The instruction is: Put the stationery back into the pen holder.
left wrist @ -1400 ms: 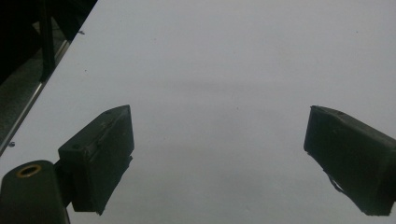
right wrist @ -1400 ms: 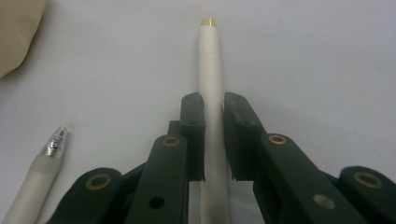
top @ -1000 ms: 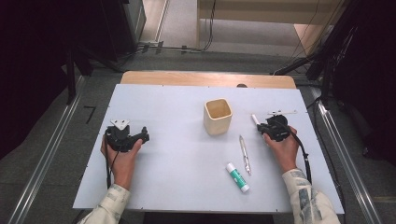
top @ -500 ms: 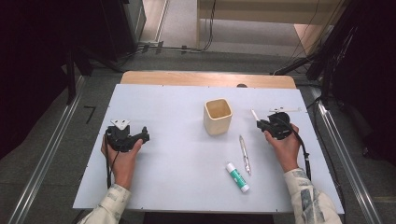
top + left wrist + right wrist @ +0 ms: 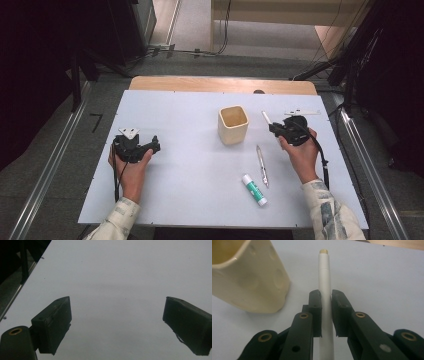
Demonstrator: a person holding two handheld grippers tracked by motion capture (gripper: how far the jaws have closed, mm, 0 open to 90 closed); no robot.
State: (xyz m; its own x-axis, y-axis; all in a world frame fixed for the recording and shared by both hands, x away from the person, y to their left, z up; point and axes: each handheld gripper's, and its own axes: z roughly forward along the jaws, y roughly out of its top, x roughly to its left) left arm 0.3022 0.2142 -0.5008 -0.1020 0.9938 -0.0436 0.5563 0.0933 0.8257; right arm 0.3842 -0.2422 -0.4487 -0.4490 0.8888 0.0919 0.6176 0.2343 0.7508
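Right gripper [image 5: 326, 315] around slim white pen [image 5: 325, 277]

The bench [image 5: 190, 200] has a pale, bluish-white top with a light wood edge at the far side. The cup [image 5: 233, 125] is cream. The pen [image 5: 325, 285] held in the right tongs [image 5: 326, 312] is white with a brass-coloured tip. Both the right tongs and the left tongs [image 5: 117, 325] are black. The glue stick [image 5: 254, 189] is white with a green label, and the second pen [image 5: 262, 166] is silvery. The sleeves [image 5: 330, 215] carry a pale, faded pattern.
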